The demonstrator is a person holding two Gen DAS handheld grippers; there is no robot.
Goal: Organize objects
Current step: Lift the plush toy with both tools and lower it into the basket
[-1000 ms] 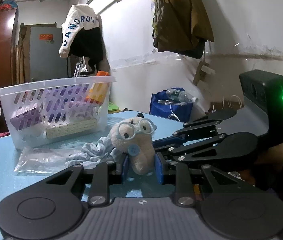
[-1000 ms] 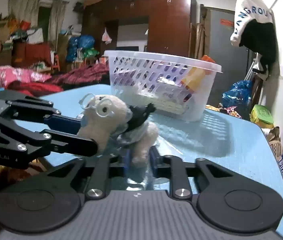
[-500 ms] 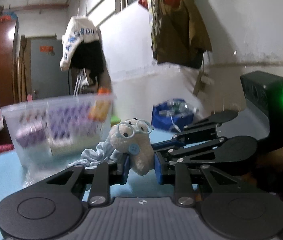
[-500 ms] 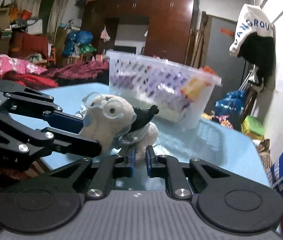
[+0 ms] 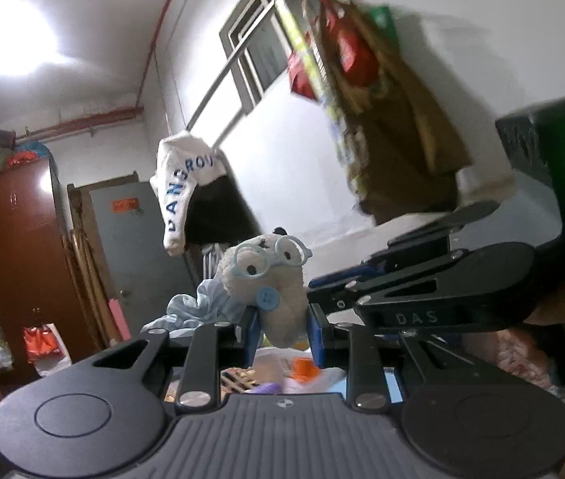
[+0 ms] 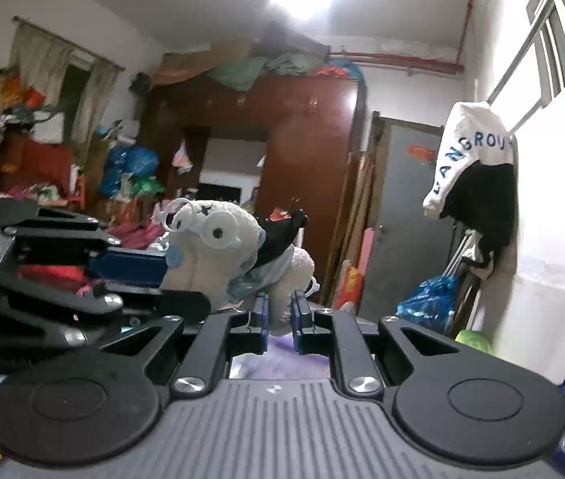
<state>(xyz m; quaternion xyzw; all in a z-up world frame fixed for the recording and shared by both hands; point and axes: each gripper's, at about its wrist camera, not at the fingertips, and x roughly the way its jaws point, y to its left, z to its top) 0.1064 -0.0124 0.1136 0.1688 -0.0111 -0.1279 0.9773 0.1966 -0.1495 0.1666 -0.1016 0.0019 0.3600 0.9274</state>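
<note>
Fingers [image 5: 251,333] of the left gripper [image 5: 282,335] pinch the snout of a plush sheep [image 5: 270,287] with blue glasses and a blue button. From the side, the right gripper [image 6: 280,315] pinches one of the toy's legs between its nearly closed fingers [image 6: 261,315]. Both hold it in the air in front of a brown wardrobe [image 6: 282,151] and a grey door [image 6: 406,215].

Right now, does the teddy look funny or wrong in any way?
A bit. The teddy hangs in the air, pinched by both tools: the left tool squeezes its front, the right tool a leg. Its round glasses sit crooked, tilted across its face. Nothing looks torn.
</note>
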